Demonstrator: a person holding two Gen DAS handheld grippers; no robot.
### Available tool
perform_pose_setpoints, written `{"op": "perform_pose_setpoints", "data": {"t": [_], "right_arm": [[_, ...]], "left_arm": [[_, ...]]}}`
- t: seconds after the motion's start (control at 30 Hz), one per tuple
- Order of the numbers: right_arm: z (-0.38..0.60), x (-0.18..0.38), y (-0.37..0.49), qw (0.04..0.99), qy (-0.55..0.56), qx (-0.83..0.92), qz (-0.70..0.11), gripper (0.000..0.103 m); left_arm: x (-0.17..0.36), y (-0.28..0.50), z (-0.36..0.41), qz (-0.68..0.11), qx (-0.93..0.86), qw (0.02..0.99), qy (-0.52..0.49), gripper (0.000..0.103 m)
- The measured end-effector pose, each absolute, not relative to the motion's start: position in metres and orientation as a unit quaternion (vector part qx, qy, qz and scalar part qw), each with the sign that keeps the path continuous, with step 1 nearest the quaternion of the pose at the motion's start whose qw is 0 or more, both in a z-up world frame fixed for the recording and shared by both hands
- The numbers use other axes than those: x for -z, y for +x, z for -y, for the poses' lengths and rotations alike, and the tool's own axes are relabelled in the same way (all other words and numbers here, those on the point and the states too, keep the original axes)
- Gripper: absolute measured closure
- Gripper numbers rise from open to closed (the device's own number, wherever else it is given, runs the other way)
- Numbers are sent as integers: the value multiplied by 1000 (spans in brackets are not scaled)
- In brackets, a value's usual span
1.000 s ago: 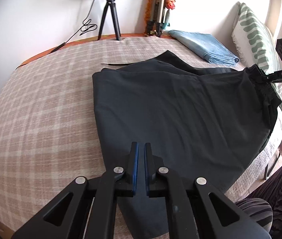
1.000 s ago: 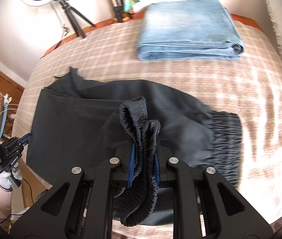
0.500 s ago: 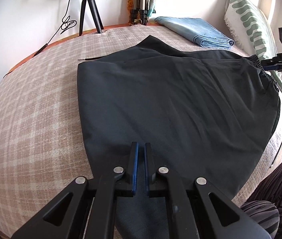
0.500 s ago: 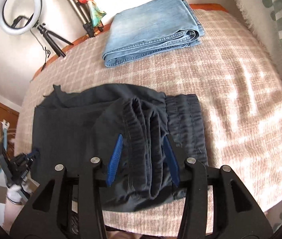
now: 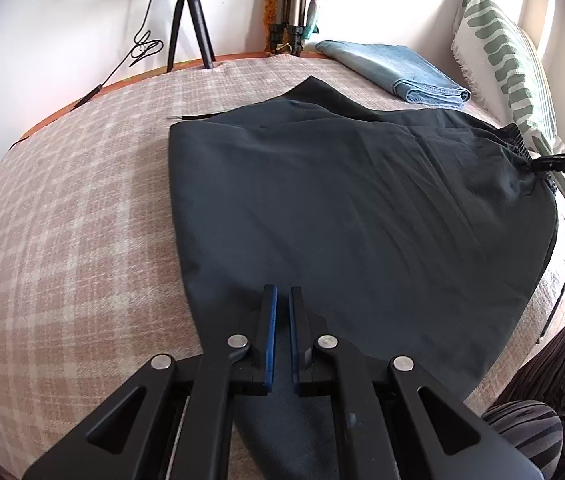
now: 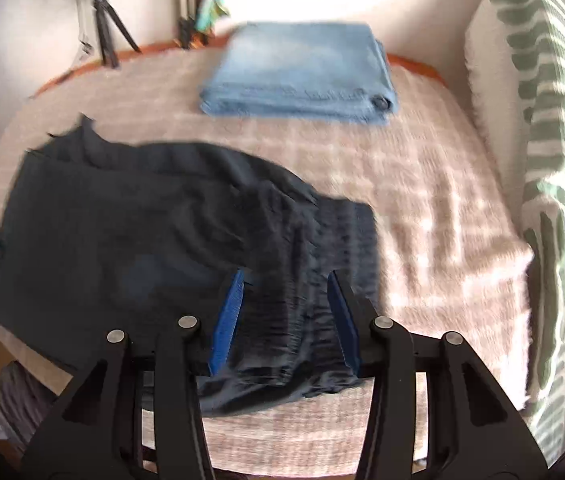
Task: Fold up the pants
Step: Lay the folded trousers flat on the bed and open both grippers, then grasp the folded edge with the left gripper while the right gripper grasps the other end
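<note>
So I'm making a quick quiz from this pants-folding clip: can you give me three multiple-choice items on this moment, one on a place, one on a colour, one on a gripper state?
1. Where do the folded jeans lie?
A. on the far part of the bed
B. on the pillow
C. under the pants

2. What colour are the pants?
A. light blue
B. dark, near black
C. green

3. How does the right gripper stand?
A. clamped on the waistband
B. out of view
C. open over the waistband

Key: 1 A, they sit beyond the pants near the wall. 2 B, the spread cloth is dark. 3 C, its blue pads stand wide apart.
</note>
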State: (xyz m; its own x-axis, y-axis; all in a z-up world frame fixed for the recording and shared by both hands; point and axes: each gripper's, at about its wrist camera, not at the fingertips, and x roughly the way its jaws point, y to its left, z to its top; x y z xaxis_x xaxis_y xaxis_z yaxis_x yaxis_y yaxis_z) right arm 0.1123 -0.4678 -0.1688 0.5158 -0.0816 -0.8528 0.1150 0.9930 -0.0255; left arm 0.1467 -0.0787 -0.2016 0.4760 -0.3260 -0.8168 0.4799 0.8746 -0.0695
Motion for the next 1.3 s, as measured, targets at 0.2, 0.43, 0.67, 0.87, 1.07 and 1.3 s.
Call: {"op": "perform_pose_setpoints", "data": {"t": [0.2, 0.43, 0.67, 0.87, 1.07, 1.3], "right_arm": [[425, 146, 127, 877, 54, -32, -476, 54], [341, 140, 161, 860, 66, -128, -489, 44], [235, 145, 197, 838, 10, -191, -510, 41], [158, 154, 238, 814, -9, -217, -539, 37], [117, 178, 279, 801, -12, -189, -568, 37], [95, 204, 310, 790, -6, -150, -594, 37]], "left_arm": [[190, 137, 46, -462, 221, 859, 21, 100], [195, 131, 23, -512, 199, 835, -22, 87], [207, 129, 10, -528, 209, 818, -95, 60], [208, 132, 14, -528, 218, 814, -108, 60], [211, 132, 10, -516, 237, 812, -137, 60], [213, 131, 6, -509, 251, 811, -146, 60]]}}
